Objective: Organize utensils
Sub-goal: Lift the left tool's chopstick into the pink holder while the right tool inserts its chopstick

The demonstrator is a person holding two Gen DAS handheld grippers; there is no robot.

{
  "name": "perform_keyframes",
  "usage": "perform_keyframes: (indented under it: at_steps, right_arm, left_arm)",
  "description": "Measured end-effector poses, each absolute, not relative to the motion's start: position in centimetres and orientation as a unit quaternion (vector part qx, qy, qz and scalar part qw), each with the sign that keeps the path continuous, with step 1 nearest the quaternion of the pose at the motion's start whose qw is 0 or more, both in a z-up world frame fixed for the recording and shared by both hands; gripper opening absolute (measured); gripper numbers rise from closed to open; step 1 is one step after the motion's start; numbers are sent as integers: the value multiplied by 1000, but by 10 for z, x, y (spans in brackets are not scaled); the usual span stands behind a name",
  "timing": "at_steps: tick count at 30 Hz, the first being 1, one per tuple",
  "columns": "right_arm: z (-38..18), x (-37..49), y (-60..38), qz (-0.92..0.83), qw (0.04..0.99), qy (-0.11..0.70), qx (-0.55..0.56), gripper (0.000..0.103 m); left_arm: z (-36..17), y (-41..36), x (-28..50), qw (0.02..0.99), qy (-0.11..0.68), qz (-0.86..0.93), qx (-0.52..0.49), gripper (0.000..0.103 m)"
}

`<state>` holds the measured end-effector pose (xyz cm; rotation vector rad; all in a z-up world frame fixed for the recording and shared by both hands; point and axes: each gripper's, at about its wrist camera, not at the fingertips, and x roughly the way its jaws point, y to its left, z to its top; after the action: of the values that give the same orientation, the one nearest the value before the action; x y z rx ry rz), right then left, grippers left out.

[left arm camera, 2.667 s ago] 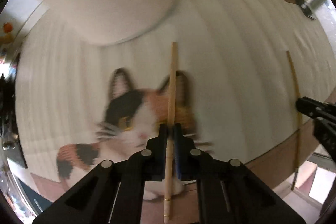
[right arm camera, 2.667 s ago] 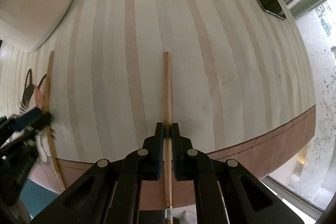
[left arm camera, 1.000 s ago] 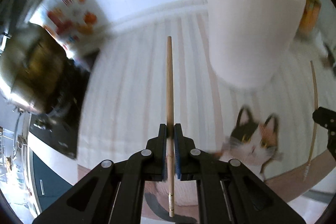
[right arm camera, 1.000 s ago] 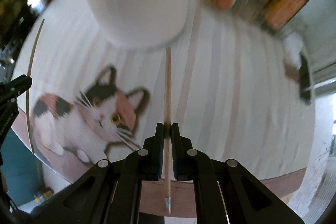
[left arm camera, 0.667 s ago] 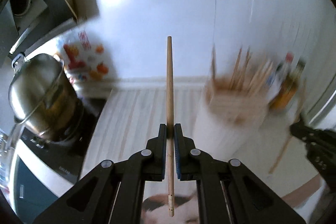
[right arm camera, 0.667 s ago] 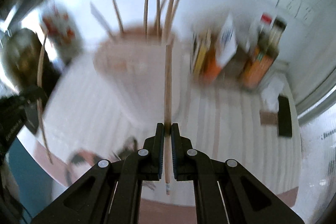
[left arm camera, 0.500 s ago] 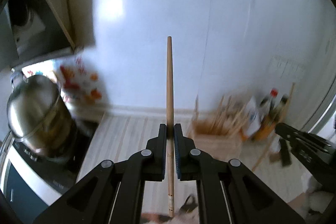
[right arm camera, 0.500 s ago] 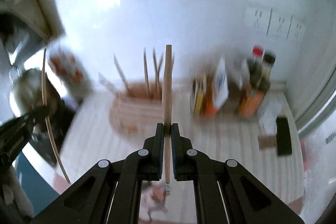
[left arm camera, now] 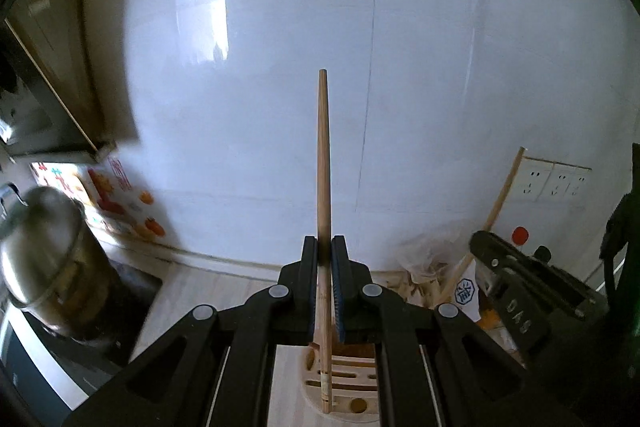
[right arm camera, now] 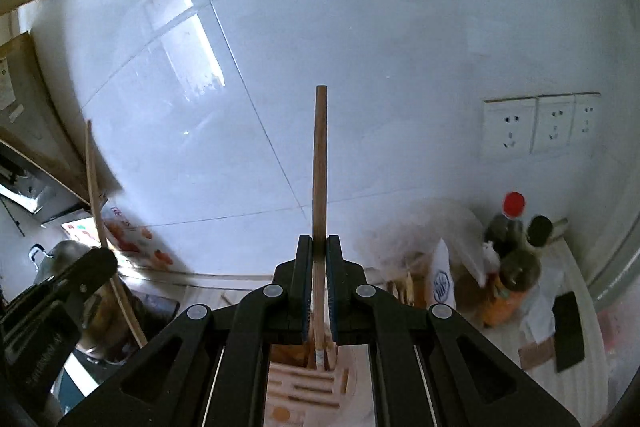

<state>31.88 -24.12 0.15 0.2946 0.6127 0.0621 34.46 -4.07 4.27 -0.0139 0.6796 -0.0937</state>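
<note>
L gripper (left arm camera: 324,259): clamped on chopstick (left arm camera: 323,163), tip up past fingers
R gripper (right arm camera: 316,255): grips 2nd chopstick (right arm camera: 320,167)
Below fingers: slotted holder (left arm camera: 344,387)
Left: steel pot (left arm camera: 44,247)

Wooden chopstick (left arm camera: 323,163) upright above slotted wooden holder (left arm camera: 348,393); second chopstick (right arm camera: 320,171) likewise.

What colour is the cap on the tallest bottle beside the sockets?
Red cap, clearest in the right wrist view.

Steel pot (left arm camera: 48,259) — sauce bottles (right arm camera: 516,251)
</note>
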Motion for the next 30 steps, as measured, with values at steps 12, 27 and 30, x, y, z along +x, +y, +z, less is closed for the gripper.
perform_keyframes:
  at_steps: [12, 27, 30]
  right_arm:
    - [-35, 342, -247, 31, 932, 329, 151, 7]
    - [-50, 350, -253, 22, 929, 331, 161, 7]
    - [-53, 352, -254, 21, 929, 333, 163, 7]
  left_arm:
    - [-6, -34, 376, 916, 387, -73, -81, 4]
    - [-15, -37, 405, 940, 329, -38, -79, 4]
    - [-19, -44, 411, 944, 320, -38, -66, 4]
